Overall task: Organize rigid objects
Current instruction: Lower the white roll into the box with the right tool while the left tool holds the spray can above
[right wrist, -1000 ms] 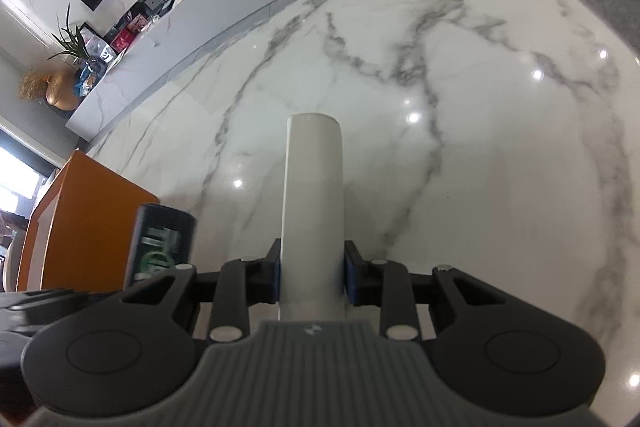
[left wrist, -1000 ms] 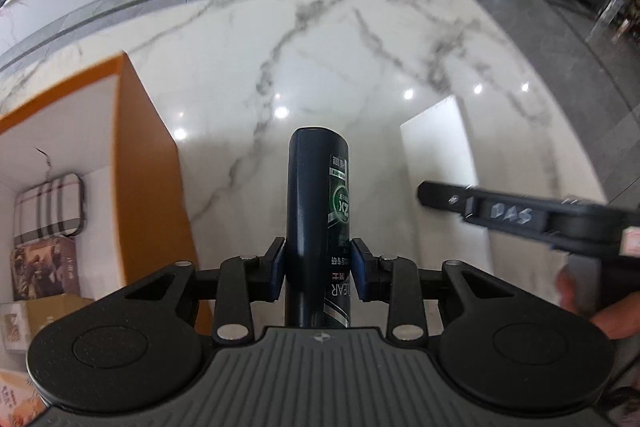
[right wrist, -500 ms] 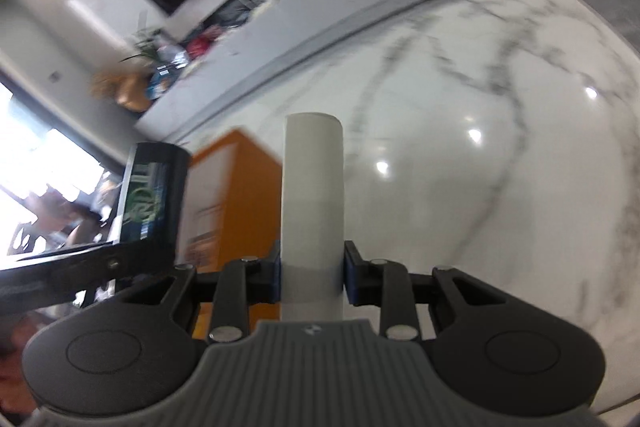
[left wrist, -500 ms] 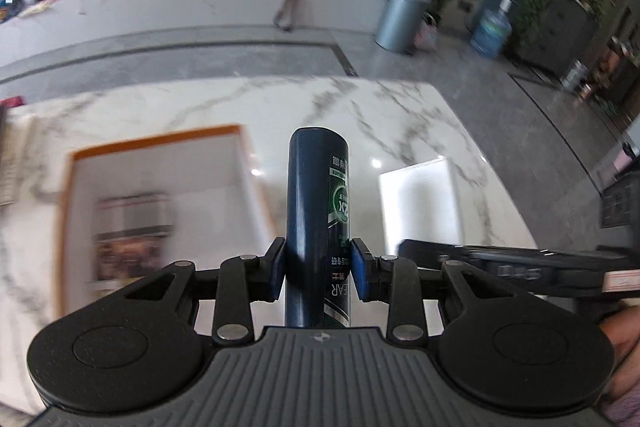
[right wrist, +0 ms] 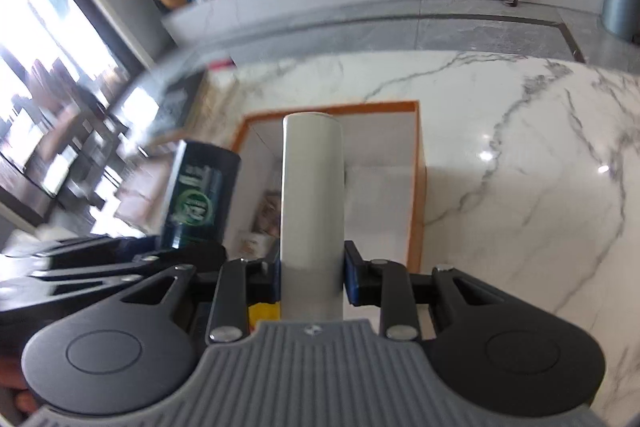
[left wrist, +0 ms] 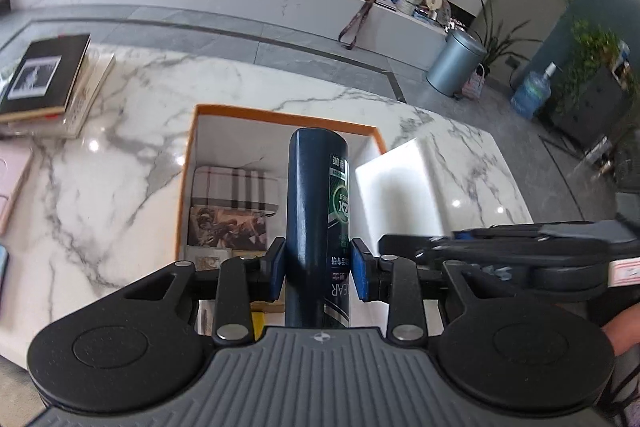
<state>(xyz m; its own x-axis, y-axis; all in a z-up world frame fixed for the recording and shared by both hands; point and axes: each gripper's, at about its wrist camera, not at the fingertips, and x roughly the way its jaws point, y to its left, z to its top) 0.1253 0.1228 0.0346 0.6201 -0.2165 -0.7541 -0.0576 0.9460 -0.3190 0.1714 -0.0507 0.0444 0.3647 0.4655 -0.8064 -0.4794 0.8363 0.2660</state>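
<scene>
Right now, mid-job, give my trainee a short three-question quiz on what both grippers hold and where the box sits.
1. True or false: the left gripper is shut on the dark blue bottle.
2. What does the right gripper hold?
A. a book
B. the white cylinder
C. nothing
3. Fill in: both held items point toward the open ____ box on the marble table.

Key:
1. True; its pads press both sides of the bottle.
2. B.
3. Orange; it already contains a striped case and other small boxes.
</scene>
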